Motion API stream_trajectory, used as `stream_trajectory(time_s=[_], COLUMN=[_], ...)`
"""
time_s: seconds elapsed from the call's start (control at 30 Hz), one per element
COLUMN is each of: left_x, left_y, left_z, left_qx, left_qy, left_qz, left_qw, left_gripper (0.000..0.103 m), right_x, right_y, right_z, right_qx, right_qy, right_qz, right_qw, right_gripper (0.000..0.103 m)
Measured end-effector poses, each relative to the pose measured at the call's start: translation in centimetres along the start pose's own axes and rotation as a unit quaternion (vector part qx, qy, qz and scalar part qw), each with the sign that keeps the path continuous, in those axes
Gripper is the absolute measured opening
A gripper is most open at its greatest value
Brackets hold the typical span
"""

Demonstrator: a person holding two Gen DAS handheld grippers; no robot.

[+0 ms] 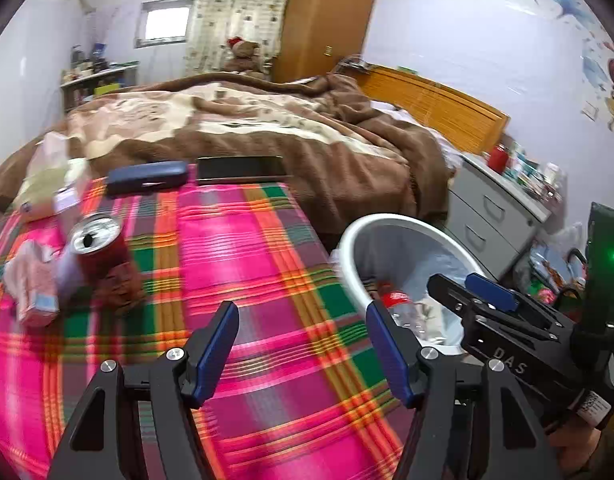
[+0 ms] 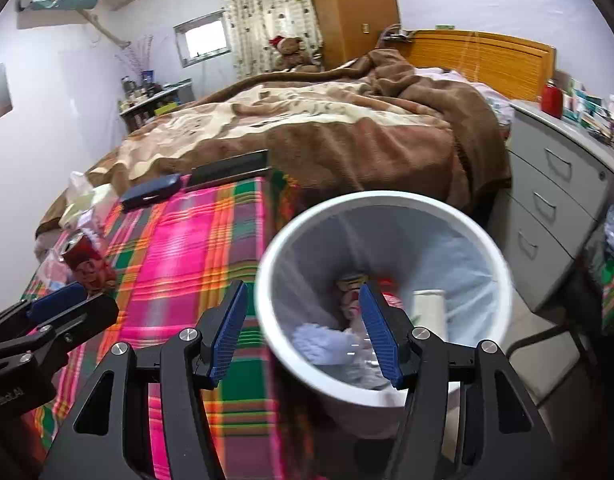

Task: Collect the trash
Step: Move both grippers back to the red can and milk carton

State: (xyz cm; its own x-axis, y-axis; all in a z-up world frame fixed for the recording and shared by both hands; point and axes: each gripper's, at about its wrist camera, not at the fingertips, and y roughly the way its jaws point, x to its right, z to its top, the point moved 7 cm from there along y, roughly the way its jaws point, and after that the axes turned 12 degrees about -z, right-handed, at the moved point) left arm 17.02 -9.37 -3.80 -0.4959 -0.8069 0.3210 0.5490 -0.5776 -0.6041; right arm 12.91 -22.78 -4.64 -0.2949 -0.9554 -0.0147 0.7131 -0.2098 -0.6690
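A red drinks can (image 1: 101,246) stands on the pink plaid cloth (image 1: 243,264), also in the right wrist view (image 2: 83,258). Crumpled tissue and a small pink packet (image 1: 33,288) lie beside it. A white bin (image 2: 387,216) with a liner stands by the bed edge and holds a bottle, tissue and other trash; it also shows in the left wrist view (image 1: 353,252). My left gripper (image 1: 303,350) is open and empty over the cloth, right of the can. My right gripper (image 2: 303,330) is open and empty above the bin's near rim.
A dark blue case (image 1: 147,178) and a flat black device (image 1: 241,168) lie at the cloth's far edge. A brown blanket (image 1: 267,120) covers the bed. A grey drawer unit (image 2: 555,208) stands right of the bin. A plastic bag (image 1: 47,176) lies at the left.
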Motion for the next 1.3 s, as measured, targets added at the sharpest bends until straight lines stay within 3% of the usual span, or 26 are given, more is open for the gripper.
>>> stream_trajectory(time_s=[0.47, 0.8, 1.0, 1.3], left_x=[-8.4, -15.7, -19.5, -23.1], left_y=[-5.9, -9.3, -9.9, -9.1], left_z=[-1.3, -2.5, -3.0, -2.8], left_qx=[0.036, 0.046, 0.044, 0.036], left_qy=[-0.049, -0.098, -0.122, -0.145], left_qz=[0.062, 0.113, 0.130, 0.126], left_qw=[0.9962, 0.9877, 0.9829, 0.9807], left_gripper=[0.066, 0.070, 0.070, 0.070], right_x=[-7.4, -12.4, -14.9, -18.1], right_y=[-0.7, -0.3, 0.4, 1.8], right_z=[-0.2, -0.8, -0.8, -1.6], right_qx=[0.005, -0.010, -0.020, -0.044], right_qy=[-0.050, -0.088, -0.103, -0.115], right_qz=[0.067, 0.116, 0.133, 0.182], right_qw=[0.997, 0.989, 0.986, 0.976], right_gripper=[0.059, 0.066, 0.066, 0.066])
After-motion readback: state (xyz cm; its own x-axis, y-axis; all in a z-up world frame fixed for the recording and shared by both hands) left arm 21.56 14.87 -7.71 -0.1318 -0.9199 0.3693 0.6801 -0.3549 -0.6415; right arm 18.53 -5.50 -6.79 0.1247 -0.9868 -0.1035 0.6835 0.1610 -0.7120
